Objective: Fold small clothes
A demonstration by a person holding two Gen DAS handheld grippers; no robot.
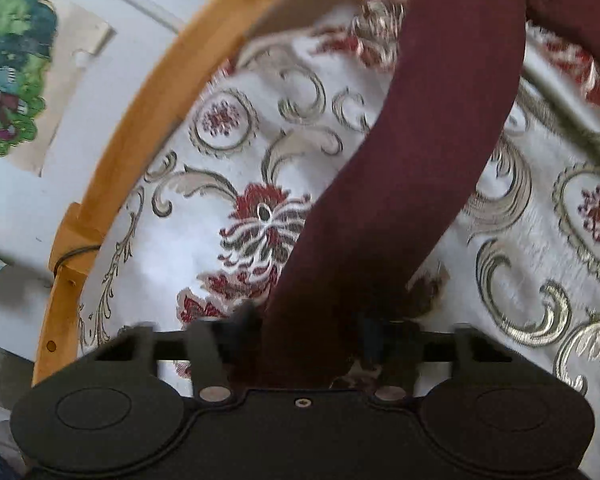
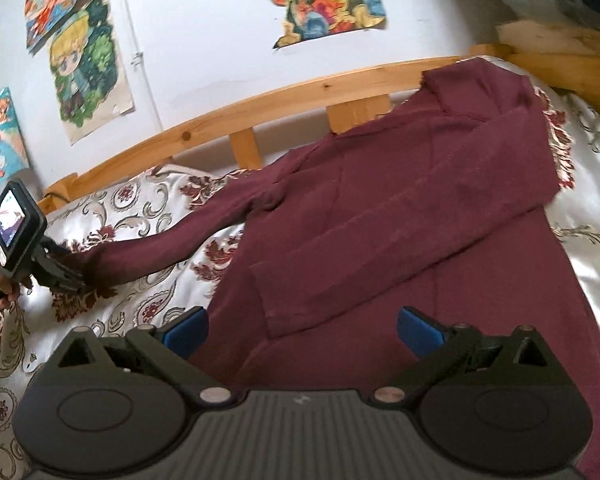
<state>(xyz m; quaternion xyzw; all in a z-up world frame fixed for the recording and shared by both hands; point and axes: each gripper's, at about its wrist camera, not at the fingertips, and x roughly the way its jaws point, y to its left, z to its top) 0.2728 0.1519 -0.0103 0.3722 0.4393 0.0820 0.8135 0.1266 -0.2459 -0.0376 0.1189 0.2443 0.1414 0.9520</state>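
A maroon long-sleeved top [image 2: 400, 216] lies spread on a patterned bedspread [image 2: 140, 216]. One sleeve is folded across its body; the other sleeve [image 2: 172, 240] stretches out to the left. My left gripper [image 1: 306, 320] is shut on that sleeve's cuff [image 1: 400, 168]; it also shows at the far left of the right wrist view [image 2: 72, 276]. My right gripper [image 2: 302, 330] is open and empty, hovering over the top's lower body, with its blue pads [image 2: 186, 334] wide apart.
A wooden bed rail [image 2: 260, 100] runs along the far side, also curving through the left wrist view [image 1: 140, 120]. Behind it is a white wall with cartoon posters [image 2: 88, 64]. The bedspread extends to the right [image 2: 588, 208].
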